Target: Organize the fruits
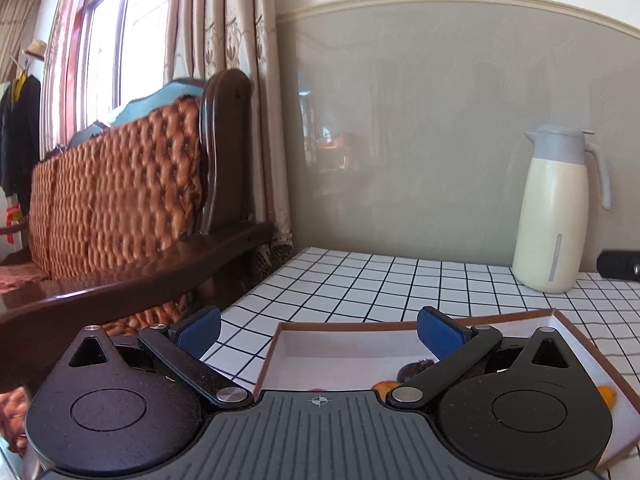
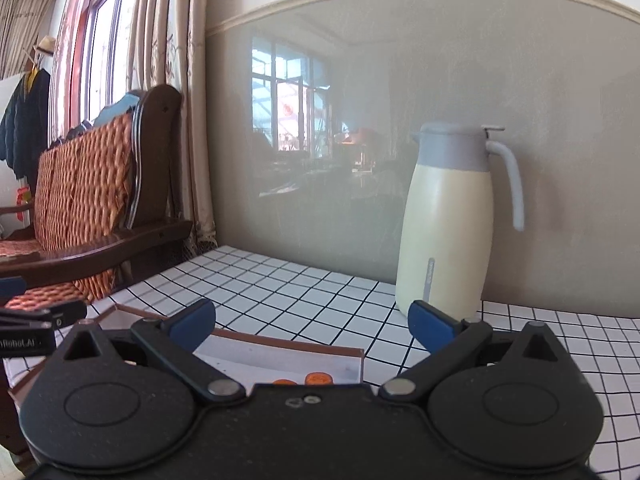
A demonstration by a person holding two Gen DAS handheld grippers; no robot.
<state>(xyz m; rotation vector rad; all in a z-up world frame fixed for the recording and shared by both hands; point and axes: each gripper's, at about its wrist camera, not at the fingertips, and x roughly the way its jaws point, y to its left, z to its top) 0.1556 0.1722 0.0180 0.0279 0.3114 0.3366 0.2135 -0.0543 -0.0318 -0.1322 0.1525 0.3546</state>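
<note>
A shallow white box with a brown rim (image 1: 352, 323) lies on the checkered table; it also shows in the right wrist view (image 2: 280, 346). Inside it I see a dark fruit (image 1: 414, 370), an orange fruit (image 1: 385, 387) and another orange piece (image 1: 607, 395) at the right. In the right wrist view two orange fruits (image 2: 318, 378) peek over the gripper body. My left gripper (image 1: 320, 330) is open and empty above the box's near side. My right gripper (image 2: 312, 326) is open and empty above the box's right end. Most of the box's content is hidden behind the gripper bodies.
A cream and grey thermos jug (image 1: 554, 208) stands at the back of the table by the wall, also in the right wrist view (image 2: 448, 216). A dark object (image 1: 619, 265) lies at the far right. A wooden sofa with woven cushion (image 1: 120, 200) stands left of the table.
</note>
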